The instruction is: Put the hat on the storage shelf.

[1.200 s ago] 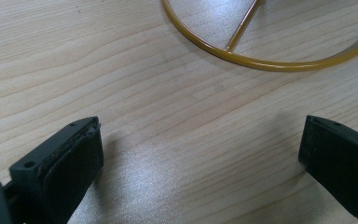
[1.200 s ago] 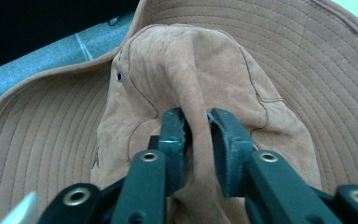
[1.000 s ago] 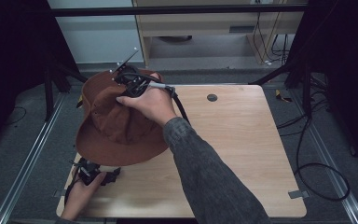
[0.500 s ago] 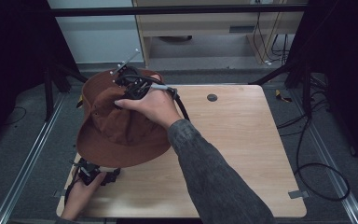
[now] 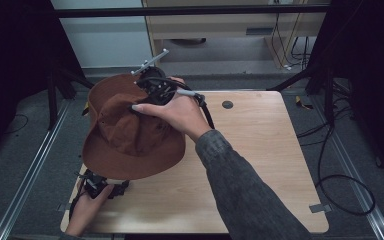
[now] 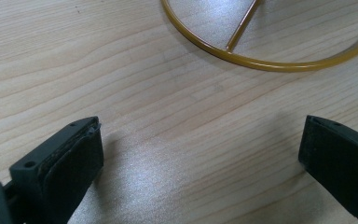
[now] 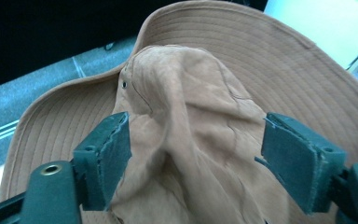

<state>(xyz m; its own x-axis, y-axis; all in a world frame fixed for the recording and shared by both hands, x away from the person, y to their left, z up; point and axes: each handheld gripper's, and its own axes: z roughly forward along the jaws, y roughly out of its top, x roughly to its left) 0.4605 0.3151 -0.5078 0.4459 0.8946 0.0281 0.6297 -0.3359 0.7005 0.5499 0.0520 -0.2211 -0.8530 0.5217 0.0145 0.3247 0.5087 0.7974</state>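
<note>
A brown wide-brimmed hat (image 5: 130, 135) stands raised over the left part of the wooden table (image 5: 260, 150), brim tilted. My right gripper (image 5: 150, 92) hovers at its crown from the far side. In the right gripper view the creased crown (image 7: 191, 116) lies between the jaws, which have just been opening and now stand wide; the pads do not press it. My left gripper (image 5: 102, 184) rests low under the near brim. Its jaws (image 6: 200, 149) stand open over bare wood (image 6: 121, 70), with a gold wire ring (image 6: 261, 63) lying on the table just ahead.
A small dark round hole (image 5: 227, 104) sits in the table's far middle. Black frame posts stand on both sides, a pale cabinet (image 5: 220, 25) behind, and cables (image 5: 340, 165) trail on the floor at right. The table's right half is bare wood.
The right hand has shifted a little to the right and up from the crown. The hat and the left hand have stayed where they were.
</note>
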